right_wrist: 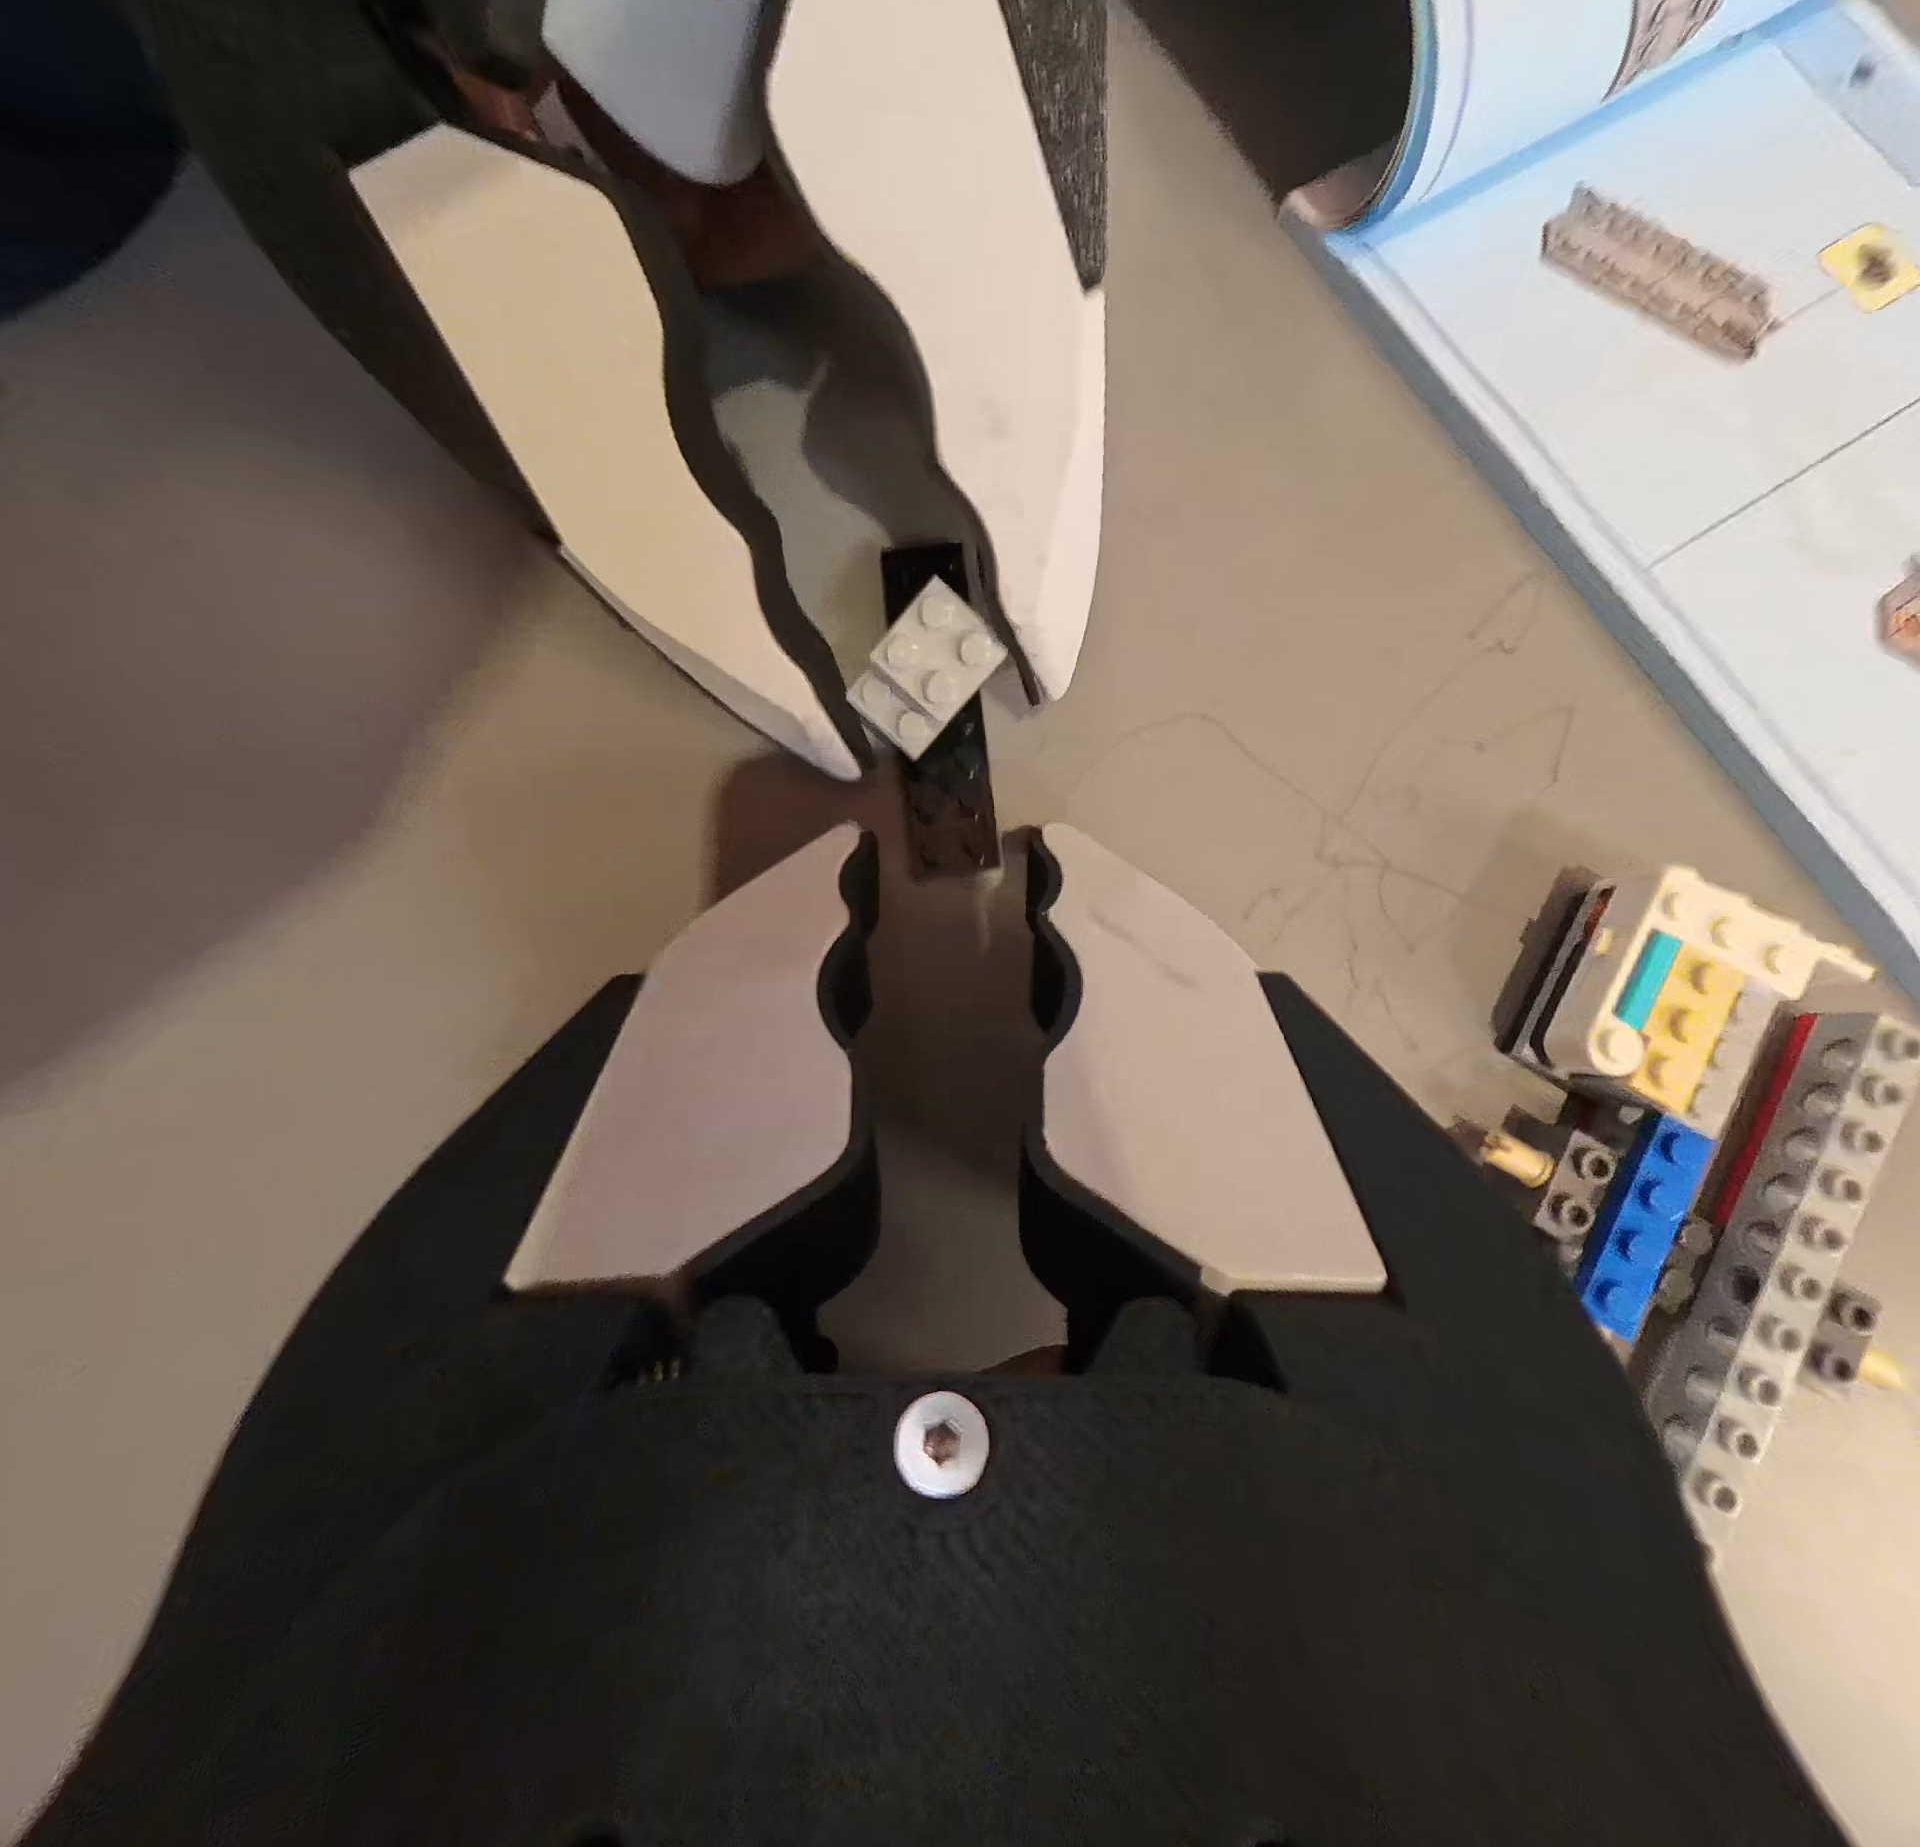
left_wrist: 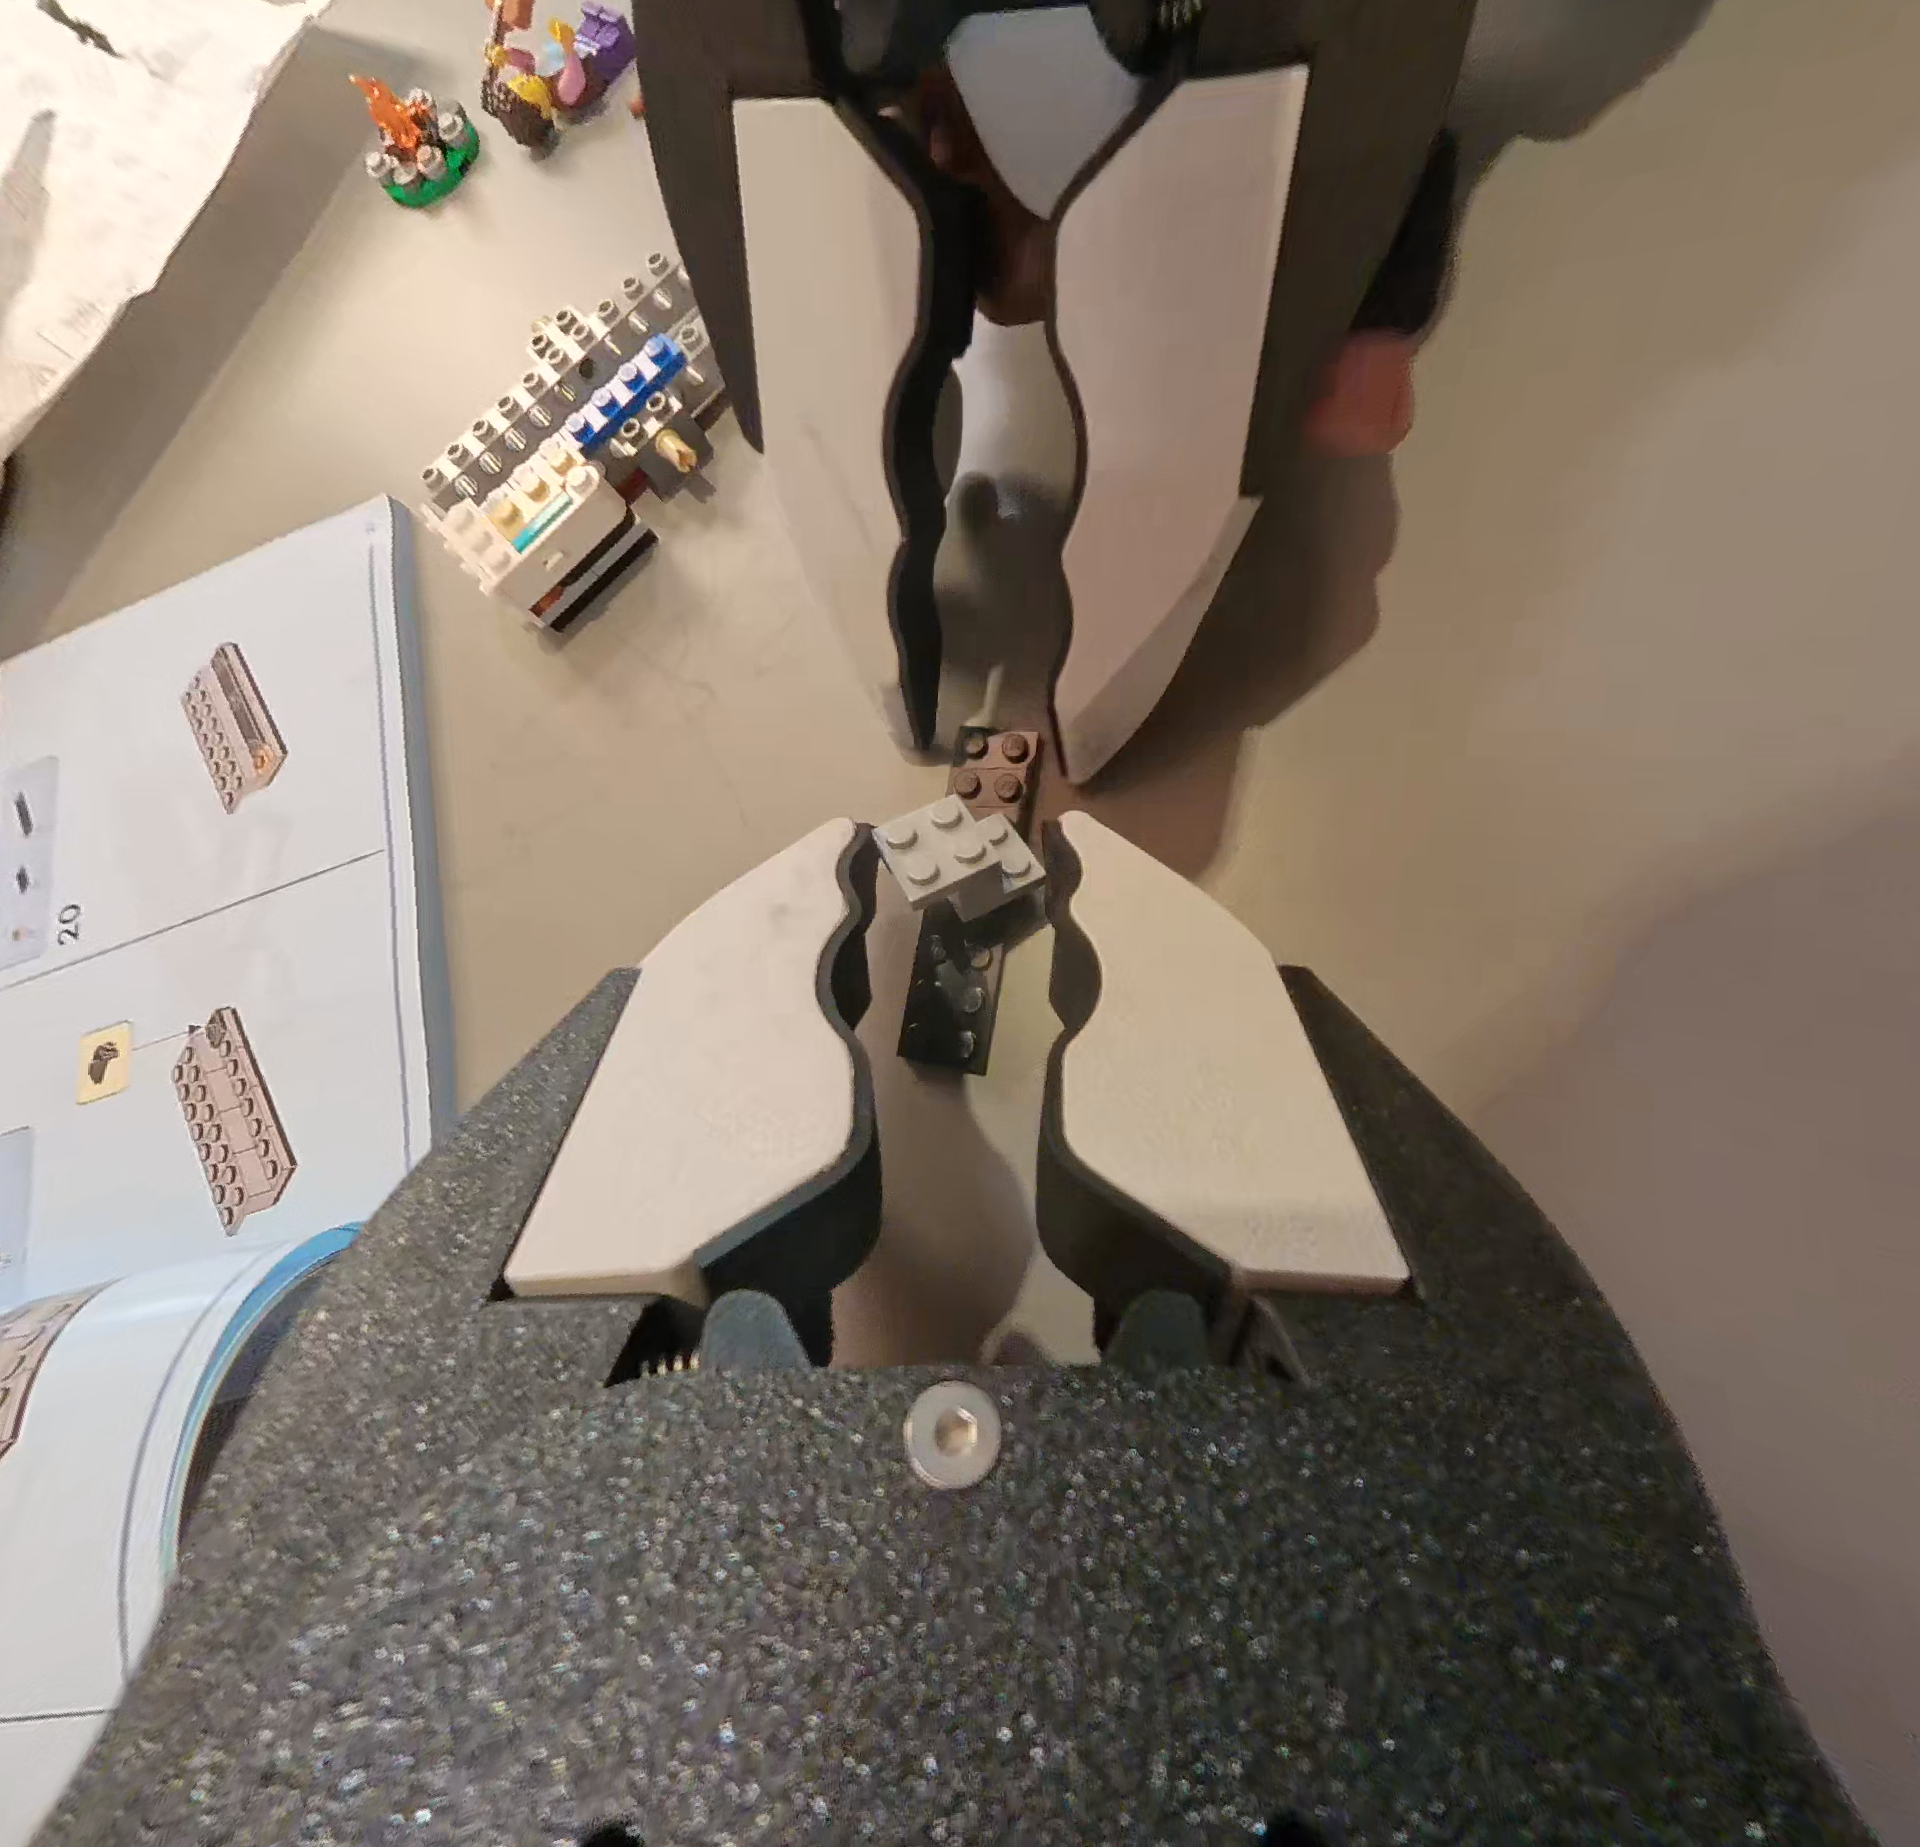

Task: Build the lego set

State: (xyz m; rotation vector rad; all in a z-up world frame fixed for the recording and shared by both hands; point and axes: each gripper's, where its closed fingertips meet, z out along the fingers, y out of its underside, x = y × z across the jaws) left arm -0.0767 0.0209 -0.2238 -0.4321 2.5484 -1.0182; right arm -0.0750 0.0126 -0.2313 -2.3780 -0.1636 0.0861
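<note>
Your left gripper [left_wrist: 961,841] is clamped on a small light grey studded plastic brick piece [left_wrist: 956,854], which sits skewed between the fingertips with one corner against each dark inner pad. Under that grey piece lies a long black studded plate [left_wrist: 948,1008], flat on the beige tabletop [left_wrist: 1558,862] and running back between the left fingers. At the far end of the black plate sits a small dark brown studded brick [left_wrist: 997,767]. Your right gripper [right_wrist: 940,847] faces the left one tip to tip; its jaws stand a little apart with the near end of the black plate [right_wrist: 951,821] between them, and a sliver of gap shows on each side, so the pads are not pressing on it. In the left wrist view the brown brick end lies right between the right gripper's tips. To one side on the table rests a partly built block of grey, white, blue and yellow bricks [left_wrist: 577,447], and farther off a small green-based model with orange flame pieces [left_wrist: 421,145] and a purple and brown toy figure [left_wrist: 551,72]. An open pale blue instruction booklet [left_wrist: 208,862] lies flat just beside the left gripper, one page curled up.
</note>
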